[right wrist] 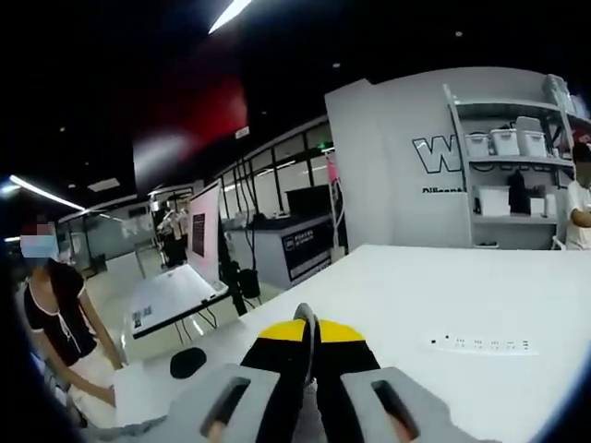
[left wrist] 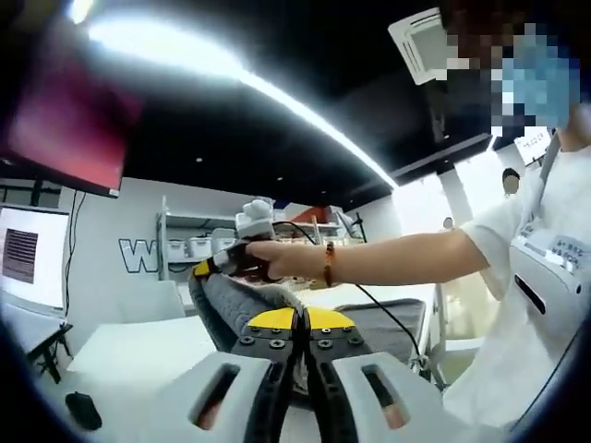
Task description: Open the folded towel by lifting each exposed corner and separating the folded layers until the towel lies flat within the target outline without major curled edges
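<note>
In the left gripper view, the left gripper (left wrist: 297, 325) rises from 6 o'clock with its 2 yellow-tipped jaws pressed together; a thin dark edge sits in the seam, and grey cloth lies just behind the tips, but whether the jaws pinch it cannot be told. The towel (left wrist: 242, 303), grey and textured, hangs in a raised fold at about 9 o'clock of the jaw tips, above a white table (left wrist: 138, 355). Its upper end is at the right gripper (left wrist: 214, 265), which comes in from the right with a hand (left wrist: 270, 258) around it; the jaws appear closed on the towel's top edge. The person's arm wears a bracelet (left wrist: 328, 265) and stretches off toward 3 o'clock. A shelf (left wrist: 199, 242) with white bins stands against the far wall near 9 o'clock, and a small black object (left wrist: 83, 409) lies on the table at 7 o'clock.

In the right gripper view, the right gripper's (right wrist: 309, 343) own jaws meet at 6 o'clock, with a thin grey edge between the tips. A white power strip (right wrist: 480, 343) lies on the table (right wrist: 416, 286) at 4 o'clock. A person in black (right wrist: 55, 309) stands at 8 o'clock beside a lower table (right wrist: 171, 295).
</note>
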Demonstrator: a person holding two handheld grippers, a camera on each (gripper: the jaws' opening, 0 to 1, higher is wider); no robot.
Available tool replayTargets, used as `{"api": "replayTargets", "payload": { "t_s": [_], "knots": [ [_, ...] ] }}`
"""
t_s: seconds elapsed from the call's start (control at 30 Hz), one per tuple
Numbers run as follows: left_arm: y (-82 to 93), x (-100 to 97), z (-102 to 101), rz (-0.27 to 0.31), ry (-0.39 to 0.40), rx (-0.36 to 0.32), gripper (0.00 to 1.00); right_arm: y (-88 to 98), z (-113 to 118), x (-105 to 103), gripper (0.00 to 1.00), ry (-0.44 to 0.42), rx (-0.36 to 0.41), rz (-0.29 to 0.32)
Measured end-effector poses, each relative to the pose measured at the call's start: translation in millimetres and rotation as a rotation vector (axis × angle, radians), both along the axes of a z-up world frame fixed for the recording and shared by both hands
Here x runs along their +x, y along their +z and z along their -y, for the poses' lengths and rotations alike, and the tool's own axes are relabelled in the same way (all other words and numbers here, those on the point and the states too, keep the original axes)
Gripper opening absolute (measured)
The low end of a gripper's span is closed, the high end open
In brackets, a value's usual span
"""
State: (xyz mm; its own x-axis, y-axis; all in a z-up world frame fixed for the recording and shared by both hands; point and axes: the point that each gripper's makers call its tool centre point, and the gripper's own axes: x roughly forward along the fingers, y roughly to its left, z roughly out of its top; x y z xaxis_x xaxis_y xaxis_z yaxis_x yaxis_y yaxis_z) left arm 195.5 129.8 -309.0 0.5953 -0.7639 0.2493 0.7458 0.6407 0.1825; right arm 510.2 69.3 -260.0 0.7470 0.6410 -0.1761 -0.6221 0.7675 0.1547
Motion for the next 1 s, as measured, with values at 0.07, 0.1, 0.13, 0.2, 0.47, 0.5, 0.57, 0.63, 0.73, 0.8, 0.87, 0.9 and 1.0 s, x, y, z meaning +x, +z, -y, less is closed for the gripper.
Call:
{"api": "replayTargets", "payload": {
  "t_s": [0.07, 0.1, 0.13, 0.2, 0.47, 0.5, 0.57, 0.63, 0.73, 0.8, 0.87, 0.9, 1.0],
  "knots": [
    [-1.0, 0.3, -2.2, 0.000, 0.006, 0.002, 0.00, 0.1, -2.8, 0.1, 0.00, 0.005, 0.005, 0.001],
    [-1.3, 0.4, -2.5, -0.001, 0.007, 0.002, 0.00, -1.7, -3.4, -4.6, 0.00, 0.006, 0.007, 0.003],
    [-2.4, 0.8, -3.3, -0.001, 0.012, 0.005, 0.00, -2.4, -4.8, -5.7, 0.00, 0.006, 0.007, 0.003],
    [-4.8, 1.6, -5.6, -0.004, 0.028, 0.012, 0.00, -4.4, -10.0, -4.6, 0.00, 0.012, 0.003, 0.004],
    [-8.5, 0.9, -11.7, -0.012, 0.033, 0.007, 0.00, -9.5, -24.1, -10.2, 0.00, 0.032, 0.000, 0.005],
    [-9.4, 1.1, -12.3, -0.012, 0.036, 0.010, 0.00, -9.4, -25.3, -8.9, 0.00, 0.034, -0.001, 0.004],
    [-9.8, 1.3, -13.1, -0.013, 0.038, 0.011, 0.00, -9.3, -25.8, -8.5, 0.00, 0.035, -0.002, 0.004],
    [-12.5, 1.6, -14.7, -0.018, 0.043, 0.021, 0.00, -11.6, -26.7, -13.9, 0.00, 0.037, -0.003, 0.005],
    [-15.2, -0.2, -13.7, -0.023, 0.038, 0.025, 0.00, -19.6, -32.4, -28.4, 0.00, 0.052, 0.000, 0.006],
    [-21.4, 0.6, -14.4, -0.034, 0.044, 0.051, 0.00, -19.2, -39.0, -16.1, 0.00, 0.056, -0.001, 0.002],
    [-22.8, 0.9, -15.1, -0.036, 0.049, 0.053, 0.01, -19.7, -40.2, -12.2, 0.00, 0.059, 0.001, 0.001],
    [-23.5, 0.8, -15.5, -0.037, 0.052, 0.052, 0.01, -20.6, -40.8, -10.8, 0.00, 0.062, 0.002, 0.000],
    [-25.9, 1.3, -17.7, -0.050, 0.056, 0.054, 0.01, -21.7, -43.2, -6.3, 0.00, 0.073, 0.058, -0.034]
  ]
}}
